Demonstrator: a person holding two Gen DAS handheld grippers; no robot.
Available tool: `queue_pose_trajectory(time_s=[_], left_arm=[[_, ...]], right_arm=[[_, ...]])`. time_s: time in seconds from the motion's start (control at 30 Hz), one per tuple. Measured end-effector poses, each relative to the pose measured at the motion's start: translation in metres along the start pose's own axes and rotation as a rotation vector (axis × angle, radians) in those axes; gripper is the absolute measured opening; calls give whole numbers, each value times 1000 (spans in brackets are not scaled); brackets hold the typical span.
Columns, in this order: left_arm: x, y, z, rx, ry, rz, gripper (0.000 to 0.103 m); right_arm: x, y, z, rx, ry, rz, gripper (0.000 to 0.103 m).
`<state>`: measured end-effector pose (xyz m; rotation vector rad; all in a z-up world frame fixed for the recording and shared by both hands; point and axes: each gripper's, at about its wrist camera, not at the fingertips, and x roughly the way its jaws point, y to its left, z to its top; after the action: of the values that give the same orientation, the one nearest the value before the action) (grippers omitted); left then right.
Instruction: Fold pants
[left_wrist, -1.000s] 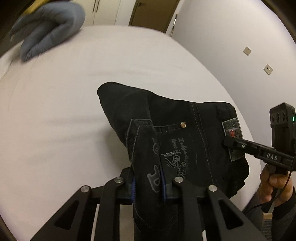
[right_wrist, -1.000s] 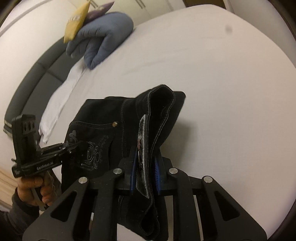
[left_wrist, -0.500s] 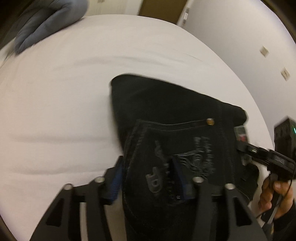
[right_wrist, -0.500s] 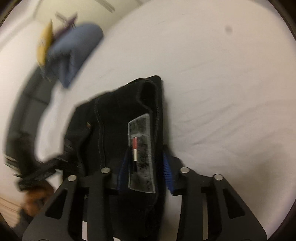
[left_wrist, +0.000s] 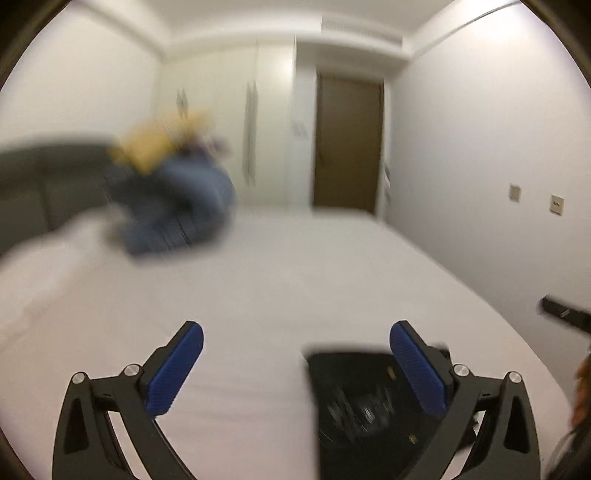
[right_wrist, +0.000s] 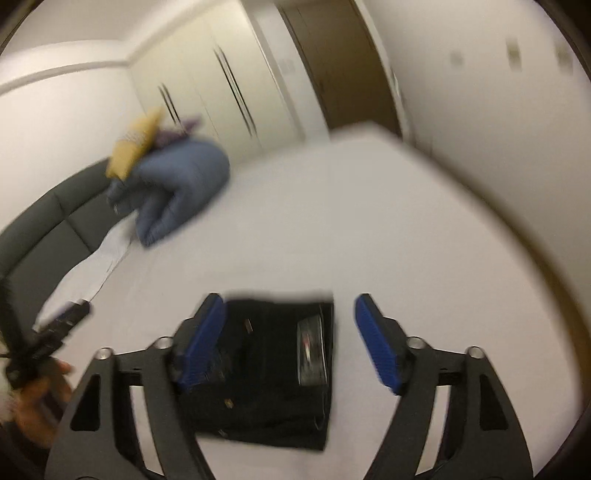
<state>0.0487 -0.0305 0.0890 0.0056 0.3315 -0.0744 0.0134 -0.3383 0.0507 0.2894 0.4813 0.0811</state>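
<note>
The black pants (right_wrist: 269, 373) lie folded in a flat rectangle on the white bed (right_wrist: 332, 240), with a grey label facing up. In the left wrist view they (left_wrist: 358, 402) show low at the right, partly behind my right finger. My left gripper (left_wrist: 295, 362) is open and empty, raised above the bed and left of the pants. My right gripper (right_wrist: 290, 336) is open and empty, its fingers spread on either side above the pants. Both views are blurred by motion.
A blue bundle of bedding (right_wrist: 181, 188) with a yellow item (right_wrist: 133, 147) on it lies at the bed's far left by a dark headboard (right_wrist: 44, 229). White wardrobes (left_wrist: 251, 122), a brown door (left_wrist: 347, 144) and a wall (left_wrist: 491, 147) stand beyond.
Both grippers opened and let go of the pants, then lifted and tilted up. The pants now lie flat on the bed.
</note>
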Motion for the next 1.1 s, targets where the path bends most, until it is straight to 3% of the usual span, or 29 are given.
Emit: queue_pose_trajectory(time_s=[0.1, 0.2, 0.27, 0.33, 0.4, 0.5, 0.63, 0.77, 0.93, 1.1], left_arm=[[-65, -1, 34, 83, -170, 143, 103], [-121, 9, 53, 99, -291, 201, 103], [-161, 20, 65, 71, -341, 175, 103], [-179, 23, 74, 16, -298, 202, 103], [-193, 30, 80, -2, -247, 158, 103], [-207, 35, 85, -12, -190, 180, 103], [-198, 31, 82, -37, -77, 195, 103], [-186, 22, 67, -63, 47, 156, 103], [-162, -8, 34, -6, 182, 116, 103], [-139, -22, 10, -4, 270, 67, 103]], right_arm=[[-64, 39, 23, -78, -216, -26, 101], [-133, 72, 36, -155, -447, -101, 103], [-168, 96, 40, -213, -548, -145, 103], [-196, 114, 44, -254, -586, -148, 103], [-216, 122, 49, -267, -563, -115, 103], [-244, 131, 53, -254, -539, -90, 103], [-269, 146, 62, -253, -483, -117, 103], [-278, 145, 59, -148, -386, -130, 103], [-234, 145, 44, -131, -190, -186, 103], [-185, 150, 14, -138, -56, -161, 103]])
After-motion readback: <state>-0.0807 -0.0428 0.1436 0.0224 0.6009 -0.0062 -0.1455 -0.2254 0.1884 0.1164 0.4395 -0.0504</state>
